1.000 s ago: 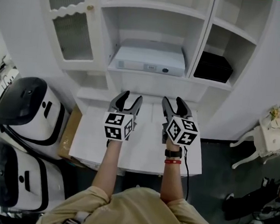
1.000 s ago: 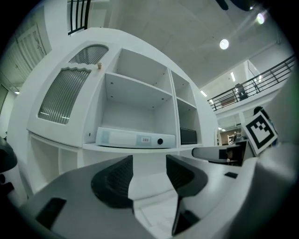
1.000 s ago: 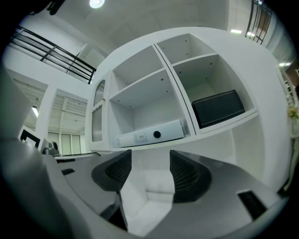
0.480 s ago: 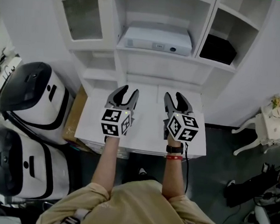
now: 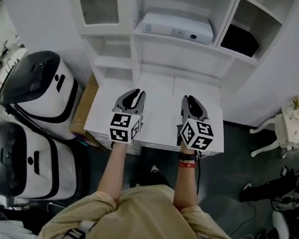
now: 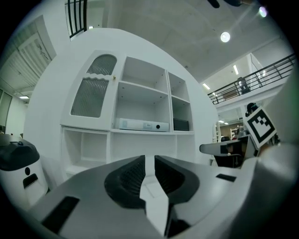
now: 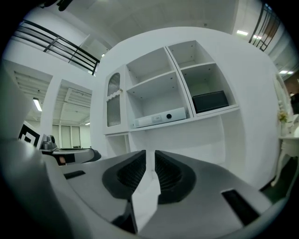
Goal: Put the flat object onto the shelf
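We are closing the left gripper (image 5: 135, 93) down to a narrow slit. Its own view (image 6: 149, 158) shows the ribbed pads nearly meeting with nothing between them. We are doing the same with the right gripper (image 5: 191, 99), whose jaws (image 7: 150, 153) are also closing on air and touching nothing. Both are hovering side by side over the white table (image 5: 161, 99), well apart from the cabinet.

The flat box (image 5: 177, 27) is lying on the middle shelf (image 5: 172, 39), with a black box (image 5: 240, 40) in the compartment to its right. The box's front is showing a small pale label and a dark round spot (image 6: 142, 124), but we are finding the print too small to read in either gripper view (image 7: 160, 117). The only other markings are the black-and-white square patterns on the left cube (image 5: 124, 129) and the right cube (image 5: 197, 135).

Compared with a second ago, we are holding both pairs of jaws far narrower. We are also standing further back, so the grippers are now over the table's near half rather than at its far edge. The shelf and box are sitting higher in the head view, and the box itself is lying where it was.
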`<state>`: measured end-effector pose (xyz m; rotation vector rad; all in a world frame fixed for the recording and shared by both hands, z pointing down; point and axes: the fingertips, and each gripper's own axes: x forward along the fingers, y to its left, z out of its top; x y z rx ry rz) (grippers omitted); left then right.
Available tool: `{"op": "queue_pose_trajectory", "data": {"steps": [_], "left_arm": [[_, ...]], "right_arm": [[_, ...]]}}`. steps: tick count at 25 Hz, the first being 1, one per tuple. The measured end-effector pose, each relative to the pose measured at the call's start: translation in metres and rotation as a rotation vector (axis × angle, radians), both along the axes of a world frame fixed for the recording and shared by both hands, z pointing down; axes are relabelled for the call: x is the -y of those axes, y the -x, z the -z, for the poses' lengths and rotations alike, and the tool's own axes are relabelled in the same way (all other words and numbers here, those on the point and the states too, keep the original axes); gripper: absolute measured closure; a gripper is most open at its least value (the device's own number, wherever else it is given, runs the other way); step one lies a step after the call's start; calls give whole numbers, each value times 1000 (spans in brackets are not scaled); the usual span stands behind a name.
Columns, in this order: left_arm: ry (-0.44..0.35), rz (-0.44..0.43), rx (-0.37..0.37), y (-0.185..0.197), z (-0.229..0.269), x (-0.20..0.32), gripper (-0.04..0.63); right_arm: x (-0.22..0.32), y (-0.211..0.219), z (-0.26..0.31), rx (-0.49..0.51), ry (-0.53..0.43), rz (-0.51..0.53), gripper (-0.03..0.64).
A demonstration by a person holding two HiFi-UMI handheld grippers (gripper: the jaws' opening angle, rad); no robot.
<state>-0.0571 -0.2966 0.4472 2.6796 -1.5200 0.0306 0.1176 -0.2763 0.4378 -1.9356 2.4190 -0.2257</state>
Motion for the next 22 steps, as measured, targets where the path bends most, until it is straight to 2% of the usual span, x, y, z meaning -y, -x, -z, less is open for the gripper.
{"op": "queue_pose_trajectory", "data": {"steps": [6,10,18,22], "left_arm": [[8,-5,-18,6,-3,-17,549],[14,-4,7,7,-7,-24,573],[-8,-1,48,0,-14,-28,575],[-12,-7,20,-2,-18,-30,577]], "right_arm": [[-18,6,-6,-6,1,2,572],[-25,7,-8,-30,7,-5,592],[-30,-1,-14,-69,-17,-26,594],[-28,-6,-21,-82,-21,-32,594]]}}
